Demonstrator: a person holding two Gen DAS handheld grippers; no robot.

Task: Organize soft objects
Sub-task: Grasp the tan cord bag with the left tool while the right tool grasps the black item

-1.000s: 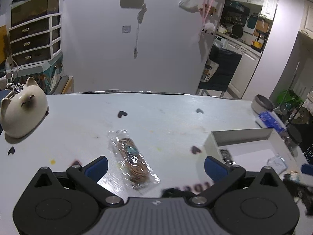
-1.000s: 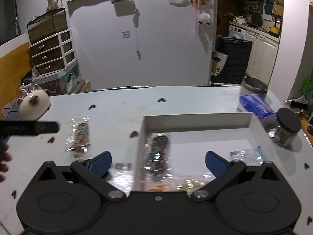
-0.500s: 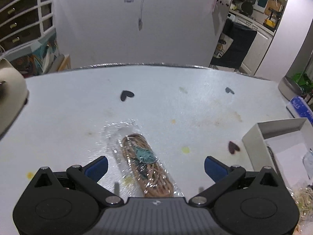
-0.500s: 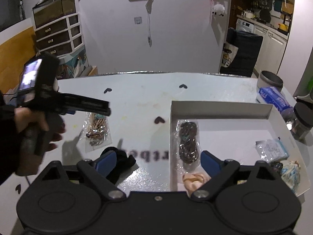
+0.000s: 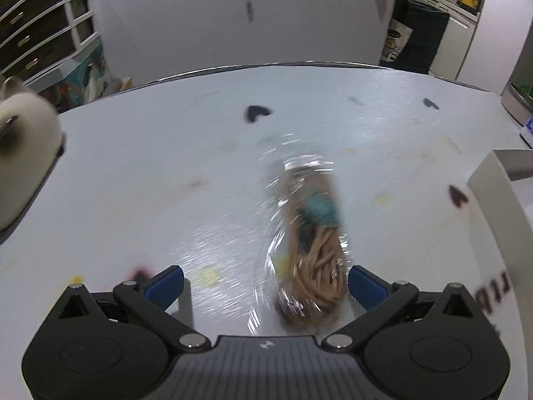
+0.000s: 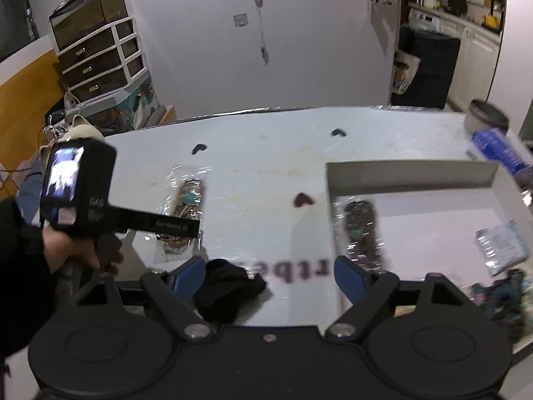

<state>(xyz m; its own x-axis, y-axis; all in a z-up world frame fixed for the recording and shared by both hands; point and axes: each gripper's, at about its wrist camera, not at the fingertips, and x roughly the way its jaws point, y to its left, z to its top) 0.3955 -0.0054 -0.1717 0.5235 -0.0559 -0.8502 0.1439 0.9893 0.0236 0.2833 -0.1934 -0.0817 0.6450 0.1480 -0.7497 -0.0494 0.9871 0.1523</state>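
A clear packet of tan hair ties [image 5: 311, 233] lies on the white table, blurred, its near end between my left gripper's open jaws, closer to the right finger. My left gripper [image 5: 266, 285] is open and low over the table. In the right wrist view the same packet [image 6: 185, 210] lies partly under the left gripper [image 6: 173, 225]. My right gripper [image 6: 268, 271] is open and empty. A black soft cloth [image 6: 230, 288] lies by its left finger. The white box [image 6: 409, 175] holds a packet of dark hair ties [image 6: 361, 230] and other packets [image 6: 501, 246].
A white cat figurine [image 5: 23, 146] stands at the table's left. The box corner [image 5: 493, 180] shows at the right in the left wrist view. A blue tissue pack [image 6: 499, 150] and a grey tin [image 6: 488, 121] stand behind the box. Black heart stickers [image 5: 256, 112] dot the table.
My left gripper has moved forward and down and swung left, so the tan packet now lies toward its right finger. My right gripper has pulled back slightly; the black cloth shows more fully.
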